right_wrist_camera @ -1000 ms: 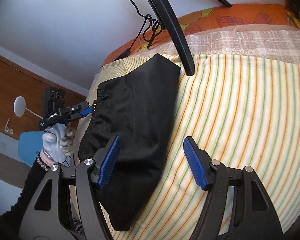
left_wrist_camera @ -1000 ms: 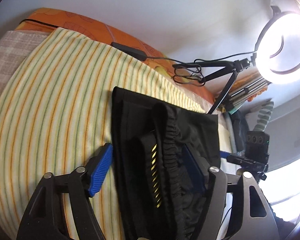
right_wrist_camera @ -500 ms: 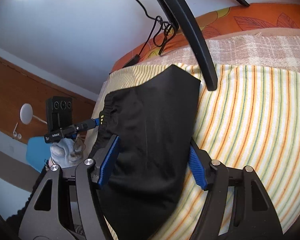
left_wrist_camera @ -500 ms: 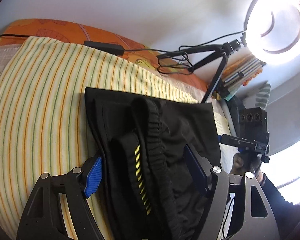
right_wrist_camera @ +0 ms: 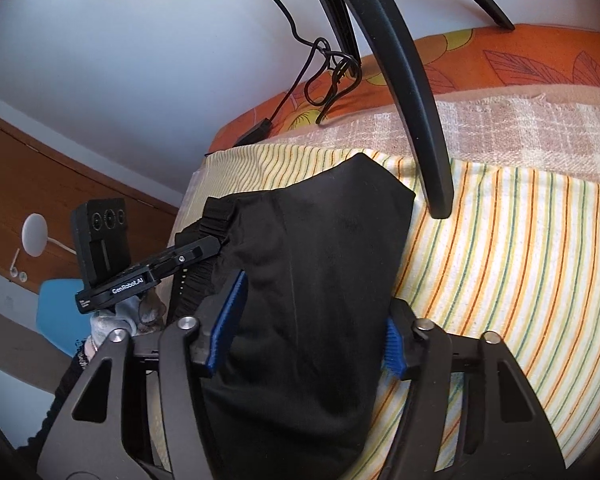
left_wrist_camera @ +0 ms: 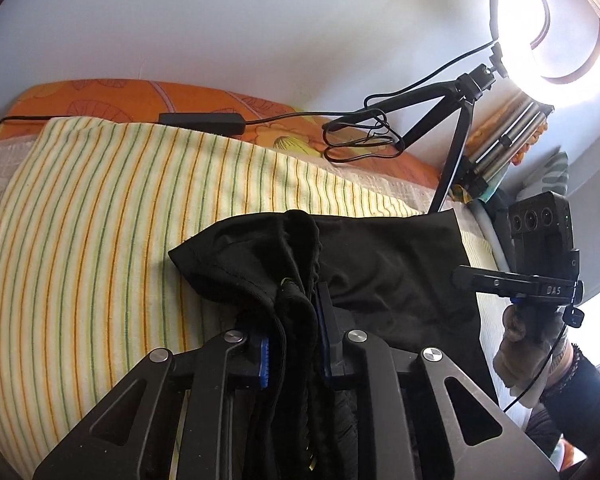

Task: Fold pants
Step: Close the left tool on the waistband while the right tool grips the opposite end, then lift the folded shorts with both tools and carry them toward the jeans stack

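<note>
While the black pants (left_wrist_camera: 392,264) lie bunched on the striped sheet (left_wrist_camera: 100,208) of the bed, the left gripper (left_wrist_camera: 292,344) has just been closing and its fingers (left_wrist_camera: 265,354) now pinch the gathered waistband. The right gripper (right_wrist_camera: 312,332) has also been closing; its blue fingers (right_wrist_camera: 228,320) press the folded fabric from both sides. A tripod leg (right_wrist_camera: 416,92) stands on the sheet beside the pants

The folded black fabric pants (left_wrist_camera: 380,272) run off the near edge in both views, their lower part hidden behind the black gripper frames. The bright white ring light (left_wrist_camera: 556,20) is cut off at the top right. The yellow striped bed cover (right_wrist_camera: 520,240) continues past the right edge.
</note>
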Tool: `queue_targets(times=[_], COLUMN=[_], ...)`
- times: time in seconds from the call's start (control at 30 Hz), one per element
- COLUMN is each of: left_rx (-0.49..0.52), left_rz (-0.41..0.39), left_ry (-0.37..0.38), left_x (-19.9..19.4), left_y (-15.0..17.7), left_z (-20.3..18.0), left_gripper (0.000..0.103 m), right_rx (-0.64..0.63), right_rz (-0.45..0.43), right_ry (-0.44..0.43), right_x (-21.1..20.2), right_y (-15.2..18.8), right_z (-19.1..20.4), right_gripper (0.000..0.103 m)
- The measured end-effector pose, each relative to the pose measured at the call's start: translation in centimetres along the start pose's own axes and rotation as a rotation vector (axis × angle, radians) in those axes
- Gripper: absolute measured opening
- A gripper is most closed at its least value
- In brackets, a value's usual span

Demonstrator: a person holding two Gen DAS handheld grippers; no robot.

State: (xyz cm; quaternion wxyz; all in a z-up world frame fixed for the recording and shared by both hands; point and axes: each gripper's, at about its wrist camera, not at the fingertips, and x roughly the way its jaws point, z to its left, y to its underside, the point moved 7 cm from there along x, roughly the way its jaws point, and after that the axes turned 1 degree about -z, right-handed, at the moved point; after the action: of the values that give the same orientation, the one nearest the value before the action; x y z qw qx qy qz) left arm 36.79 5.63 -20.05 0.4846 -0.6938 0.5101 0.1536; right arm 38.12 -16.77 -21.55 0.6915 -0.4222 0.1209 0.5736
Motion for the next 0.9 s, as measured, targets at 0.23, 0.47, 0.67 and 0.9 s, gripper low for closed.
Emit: queue_targets(times=[0.23,0.47,0.67,0.9], left_rx=[0.012,0.082,0.118,0.179], left_rz=[-0.057,-0.145,-0.209,-0.256], left_ry=[0.007,-0.007,-0.009,0.020], left_x=[-1.8,-5.8,-9.3,-12.0], left_y=[0.0,-0.2,0.5,0.9], left_z=[-0.9,-4.1,-7.9,-13.5], left_gripper=[0.013,0.013,0.012,0.012], right_rx=[-0.038,-0.148,-0.215,-0.267], right_rz=[-0.027,-0.130,-0.195,-0.274], right_ry=[0.036,0.057,0.064,0.082], right_x=[-0.3,-4.3,-8.8,-14.8], right_y=[0.0,0.1,1.3,2.7], right_z=[0.9,5.1,8.3,10.1], right_gripper=[0.012,0.007,0.006,0.006])
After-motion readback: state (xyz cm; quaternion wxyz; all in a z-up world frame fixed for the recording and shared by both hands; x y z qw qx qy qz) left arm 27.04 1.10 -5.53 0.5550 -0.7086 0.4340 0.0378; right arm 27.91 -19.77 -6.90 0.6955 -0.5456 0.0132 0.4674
